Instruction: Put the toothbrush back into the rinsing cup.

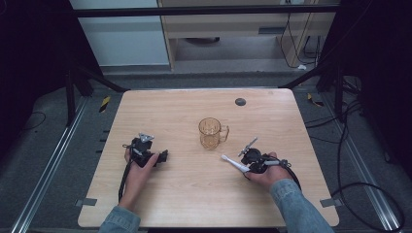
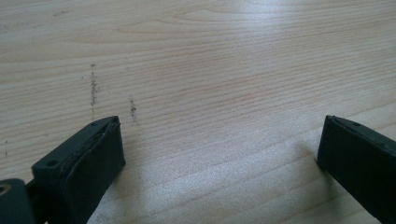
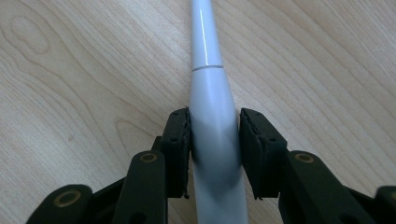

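Clear amber glass mug with a side handle is seen upright near the middle of the light wood-grain counter, handle turned toward the right side of the high view. Nothing can be made out inside it; the counter grain is seen through the glass.

White plastic toothbrush-shaped handle with a slimmer glossy neck is pinched by the right gripper: both black pads are pressed against the thick lower part of the handle, one on each side. In the high view the same white handle is seen lying low over the counter, its tip pointed up-left toward the mug, near it but apart from it. Whether the handle rests on the wood cannot be told. Right gripper is held by a hand in a blue denim sleeve.

Left gripper is set on the counter well left of the mug. In the left gripper view the jaws are spread wide, with bare wood and a few dark scuff marks between them.

Small dark round disc is seen on the counter near the far edge, well behind the mug. The stretch between toothbrush tip and mug is bare wood.
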Available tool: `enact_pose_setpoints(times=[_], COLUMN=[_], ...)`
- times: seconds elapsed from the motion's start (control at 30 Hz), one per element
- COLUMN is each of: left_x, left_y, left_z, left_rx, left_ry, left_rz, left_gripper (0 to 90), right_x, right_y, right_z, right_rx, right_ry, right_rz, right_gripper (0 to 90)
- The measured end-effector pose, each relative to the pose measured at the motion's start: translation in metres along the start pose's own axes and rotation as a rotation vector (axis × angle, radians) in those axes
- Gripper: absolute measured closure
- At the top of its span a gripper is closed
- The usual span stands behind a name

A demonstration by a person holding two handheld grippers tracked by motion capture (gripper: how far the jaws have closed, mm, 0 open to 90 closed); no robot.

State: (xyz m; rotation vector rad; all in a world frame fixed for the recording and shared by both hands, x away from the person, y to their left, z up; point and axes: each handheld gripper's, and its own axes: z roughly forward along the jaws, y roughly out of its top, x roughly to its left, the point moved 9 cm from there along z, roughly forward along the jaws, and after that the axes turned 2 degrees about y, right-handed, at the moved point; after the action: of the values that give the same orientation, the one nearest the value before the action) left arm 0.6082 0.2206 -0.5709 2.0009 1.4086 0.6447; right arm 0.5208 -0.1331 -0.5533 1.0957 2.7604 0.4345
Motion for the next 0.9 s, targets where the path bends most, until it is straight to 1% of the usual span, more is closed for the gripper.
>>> enact_pose_setpoints(times=[0.3,0.37,0.53,0.57,0.6,0.63,0.67,0.7,0.77,0.8,0.87,0.9], left_x=[0.0,0.0,0.0,0.0,0.0,0.0,0.0,0.0,0.0,0.0,0.0,0.0], left_y=[0.0,0.0,0.0,0.0,0.0,0.0,0.0,0.0,0.0,0.0,0.0,0.0], left_z=[0.0,0.0,0.0,0.0,0.0,0.0,0.0,0.0,0.0,0.0,0.0,0.0], left_rx=[0.0,0.0,0.0,0.0,0.0,0.0,0.0,0.0,0.0,0.0,0.0,0.0], left_ry=[0.0,0.0,0.0,0.0,0.0,0.0,0.0,0.0,0.0,-0.001,0.0,0.0], left_rz=[0.0,0.0,0.0,0.0,0.0,0.0,0.0,0.0,0.0,0.0,0.0,0.0], left_gripper=[0.0,0.0,0.0,0.0,0.0,0.0,0.0,0.0,0.0,0.0,0.0,0.0], right_x=[-0.001,0.0,-0.001,-0.002,-0.003,-0.003,-0.005,-0.007,-0.009,-0.013,-0.014,-0.019], right_y=[0.0,-0.001,-0.002,-0.003,-0.003,-0.003,-0.002,-0.002,-0.001,0.001,0.002,0.003], right_z=[0.001,0.001,-0.001,-0.002,-0.004,-0.006,-0.008,-0.014,-0.017,-0.023,-0.026,-0.031], right_rx=[0.007,0.014,0.018,0.016,0.012,0.008,0.001,-0.006,-0.012,-0.038,-0.044,-0.063], right_ry=[0.005,0.009,0.013,0.015,0.015,0.018,0.019,0.019,0.021,0.021,0.019,0.016], right_rz=[0.005,0.003,0.006,0.017,0.017,0.032,0.033,0.051,0.053,0.065,0.074,0.091], right_gripper=[64.8,66.4,66.6,66.7,66.7,66.8,66.8,66.8,66.8,66.8,66.9,66.9])
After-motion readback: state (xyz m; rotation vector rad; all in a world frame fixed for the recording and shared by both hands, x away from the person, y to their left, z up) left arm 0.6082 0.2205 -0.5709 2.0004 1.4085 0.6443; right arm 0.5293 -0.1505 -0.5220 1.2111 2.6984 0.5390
